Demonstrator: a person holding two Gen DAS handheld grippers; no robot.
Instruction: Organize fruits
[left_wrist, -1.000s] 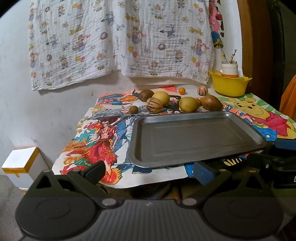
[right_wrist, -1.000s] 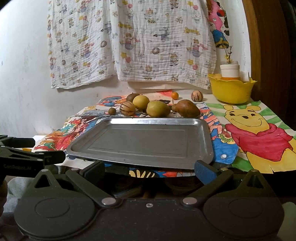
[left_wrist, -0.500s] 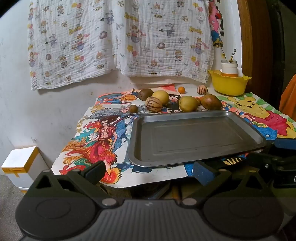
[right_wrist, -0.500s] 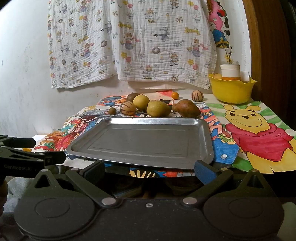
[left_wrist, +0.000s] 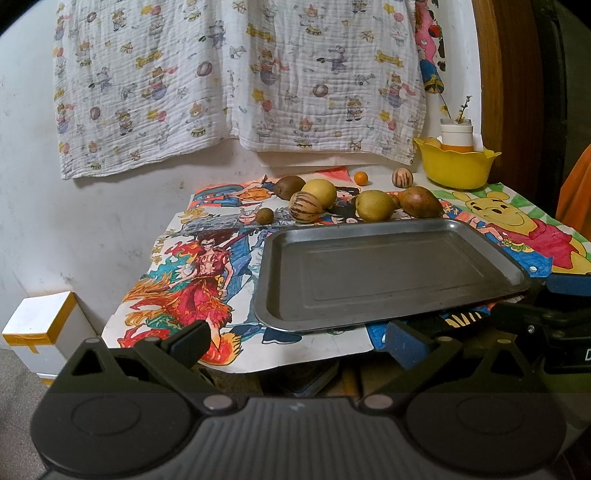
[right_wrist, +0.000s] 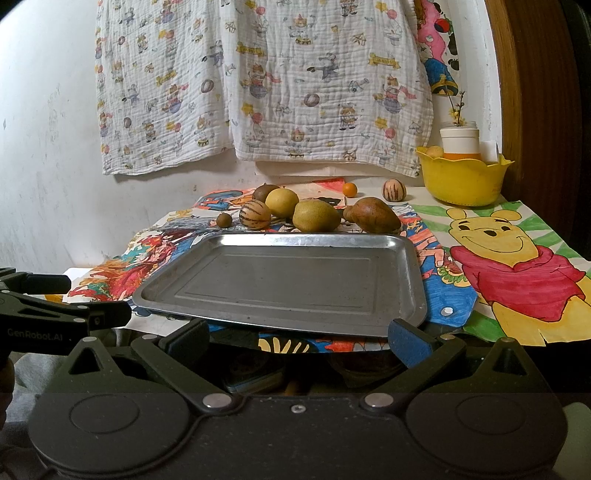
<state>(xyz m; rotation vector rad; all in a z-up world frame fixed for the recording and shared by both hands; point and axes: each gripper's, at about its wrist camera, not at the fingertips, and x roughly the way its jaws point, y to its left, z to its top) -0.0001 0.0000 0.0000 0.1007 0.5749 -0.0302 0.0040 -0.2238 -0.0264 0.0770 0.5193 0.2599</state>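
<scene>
An empty metal tray (left_wrist: 388, 269) (right_wrist: 288, 280) lies on the table's front half. Behind it sit several fruits: a striped melon (left_wrist: 305, 207) (right_wrist: 255, 215), a yellow fruit (left_wrist: 320, 192) (right_wrist: 282, 202), a green-yellow mango (left_wrist: 374, 205) (right_wrist: 316, 216), a red-brown mango (left_wrist: 421, 202) (right_wrist: 375, 215), a kiwi (left_wrist: 289, 187), a small brown fruit (left_wrist: 265, 215) (right_wrist: 224, 220), a small orange (left_wrist: 361, 178) (right_wrist: 349, 189) and a second striped fruit (left_wrist: 401, 177) (right_wrist: 393, 190). My left gripper (left_wrist: 295, 341) and right gripper (right_wrist: 297, 338) both hover open before the table's near edge, holding nothing.
A yellow bowl (left_wrist: 456, 166) (right_wrist: 463, 177) with a white jar stands at the back right. Colourful drawings (right_wrist: 513, 254) cover the table. A patterned cloth (left_wrist: 236, 81) hangs on the wall behind. A white box (left_wrist: 44, 328) sits on the floor at left.
Both views have barely shifted; the fruits and tray lie where they were and both grippers stay open.
</scene>
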